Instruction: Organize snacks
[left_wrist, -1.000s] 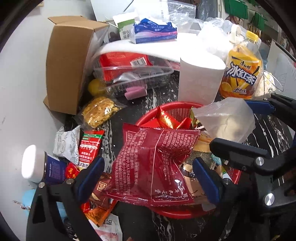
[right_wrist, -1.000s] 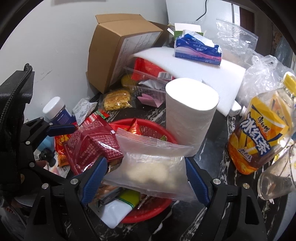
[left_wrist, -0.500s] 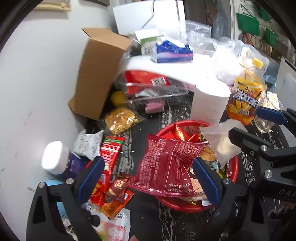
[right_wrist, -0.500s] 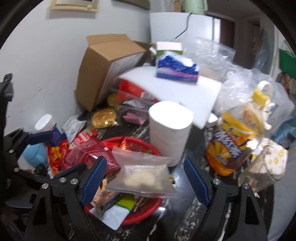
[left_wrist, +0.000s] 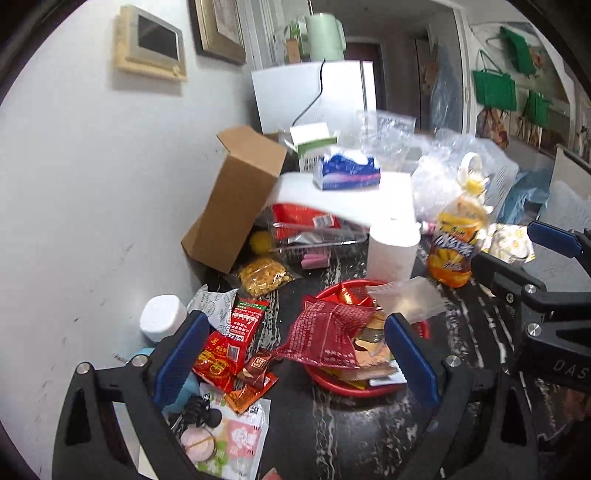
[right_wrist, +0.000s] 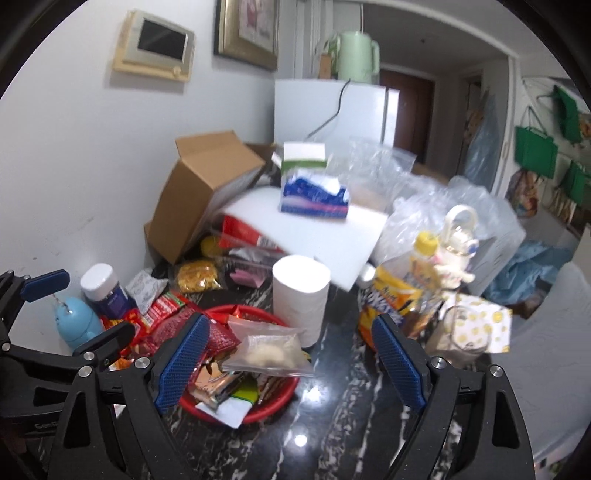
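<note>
A red basket (left_wrist: 332, 384) (right_wrist: 266, 410) on the dark marble table is piled with snack packets. On top of the pile lie a dark red packet (left_wrist: 325, 339) and a clear zip bag (left_wrist: 410, 299) (right_wrist: 269, 350). My left gripper (left_wrist: 295, 354) hangs open well above the red packet and touches nothing. My right gripper (right_wrist: 290, 363) is above the clear bag, jaws opening, pads apart from the bag. Each gripper shows at the edge of the other's view. Loose red packets (left_wrist: 229, 347) and a yellow snack bag (left_wrist: 264, 275) lie left of the basket.
Behind the basket stand a paper roll (left_wrist: 391, 251) and an orange drink bottle (left_wrist: 454, 251). A cardboard box (left_wrist: 236, 199) leans on the wall, beside a white board carrying a tissue pack (left_wrist: 347, 173). A white-capped bottle (left_wrist: 162, 317) is at the left.
Both grippers have risen and drawn back from the basket. The red packet and the clear bag stay on the pile, farther from the pads. More of the wall shows.
</note>
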